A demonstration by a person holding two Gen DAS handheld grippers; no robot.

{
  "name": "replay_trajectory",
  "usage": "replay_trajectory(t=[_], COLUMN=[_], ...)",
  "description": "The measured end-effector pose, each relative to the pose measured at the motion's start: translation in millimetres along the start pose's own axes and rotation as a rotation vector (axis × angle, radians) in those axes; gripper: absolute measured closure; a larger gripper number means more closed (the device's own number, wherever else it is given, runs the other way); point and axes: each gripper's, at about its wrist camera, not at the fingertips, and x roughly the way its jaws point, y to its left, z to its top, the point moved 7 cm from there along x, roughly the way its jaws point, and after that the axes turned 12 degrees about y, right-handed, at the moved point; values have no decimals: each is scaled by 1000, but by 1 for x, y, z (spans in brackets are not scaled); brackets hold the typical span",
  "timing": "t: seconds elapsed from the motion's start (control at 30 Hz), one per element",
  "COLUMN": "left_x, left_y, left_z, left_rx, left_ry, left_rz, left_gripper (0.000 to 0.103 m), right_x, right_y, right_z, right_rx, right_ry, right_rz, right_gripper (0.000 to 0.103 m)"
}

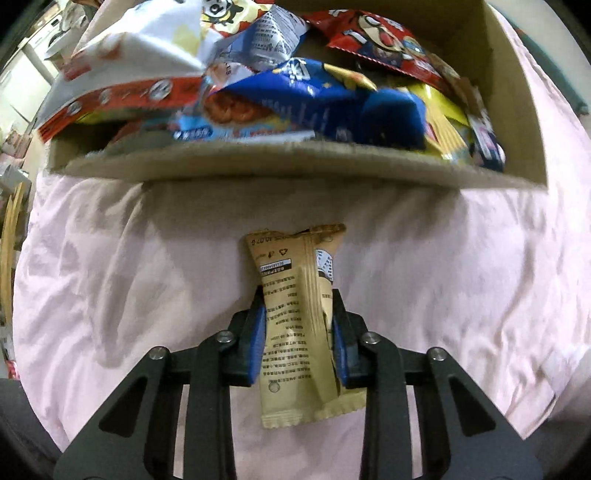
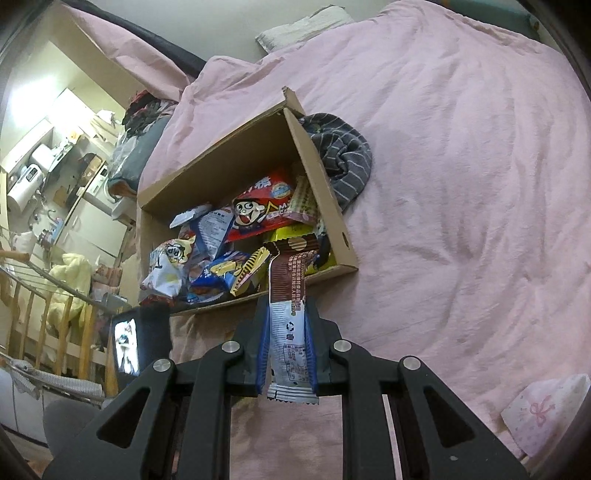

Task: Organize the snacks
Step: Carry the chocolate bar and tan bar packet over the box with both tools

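A cardboard box [image 1: 295,166] full of several colourful snack packets lies on a pink bedspread; it also shows in the right wrist view [image 2: 321,177]. My left gripper [image 1: 298,295] is shut on a tan snack packet [image 1: 295,295], held just before the box's near wall. My right gripper [image 2: 286,306] is shut on a brown and silver snack bar [image 2: 290,295], held above the bed near the box's near edge. The left gripper's body [image 2: 153,332] shows dark at the lower left of the right wrist view.
The pink bedspread [image 2: 461,184] fills most of both views. A grey striped garment [image 2: 341,155] lies against the box's right side. A white pillow [image 2: 299,26] lies at the far end. A white patterned cloth [image 2: 543,413] lies at the near right. Room clutter and wooden rails [image 2: 55,314] stand left.
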Motion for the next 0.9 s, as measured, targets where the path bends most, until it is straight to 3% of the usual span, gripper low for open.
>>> replay_trajectory(t=[0.37, 0.47, 0.9], left_x=[-42, -61, -162], left_y=[17, 34, 65], left_z=[-52, -39, -4], left_rx=[21, 13, 88], left_ry=[-82, -113, -383], left_rz=[-13, -19, 28], left_gripper=[77, 77, 77], right_x=[8, 5, 3], right_y=[13, 20, 39], right_z=[-9, -10, 2], right_rx=[-36, -62, -96], right_ry=[27, 16, -35], right_rz=[-5, -6, 11], right_gripper=[85, 85, 85])
